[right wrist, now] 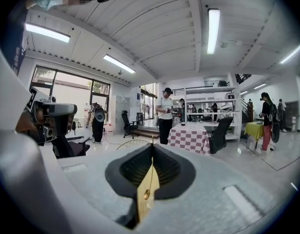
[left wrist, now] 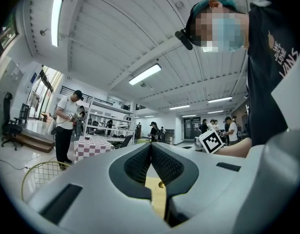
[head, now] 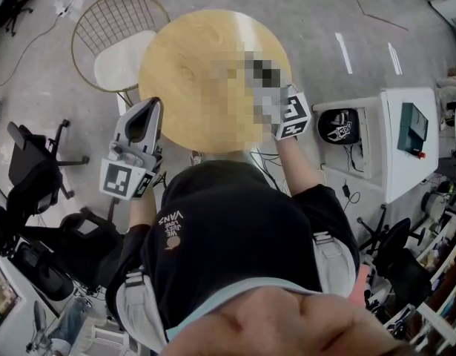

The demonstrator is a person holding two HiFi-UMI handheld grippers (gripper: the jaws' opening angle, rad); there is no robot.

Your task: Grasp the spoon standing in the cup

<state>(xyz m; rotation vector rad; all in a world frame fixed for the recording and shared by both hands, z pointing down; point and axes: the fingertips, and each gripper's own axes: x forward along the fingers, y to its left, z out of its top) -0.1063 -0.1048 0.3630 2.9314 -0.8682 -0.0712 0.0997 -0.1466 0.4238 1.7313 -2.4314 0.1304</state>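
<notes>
Shirt (head: pixel 235 221) | round table (head: pixel 183 73) (pale wood) | wire chair (head: pixel 118 50) beside | floor (head: pixel 50 110) perhaps concrete

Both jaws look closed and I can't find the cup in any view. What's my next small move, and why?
Probably tip the right gripper down toward the round table: its jaws are closed, its view looks across the room, and no view shows a cup or spoon to line up on.

We count two grippers, the left gripper (left wrist: pixel 150 147) and the right gripper (right wrist: pixel 152 156). There is one round wooden counter (head: pixel 183 65), one wire chair (head: pixel 116 28) beyond its far left edge and one checkered table (right wrist: pixel 189 136) farther off in the room. We see one thin golden spoon (right wrist: pixel 150 177), which stands between the right gripper's jaws.
</notes>
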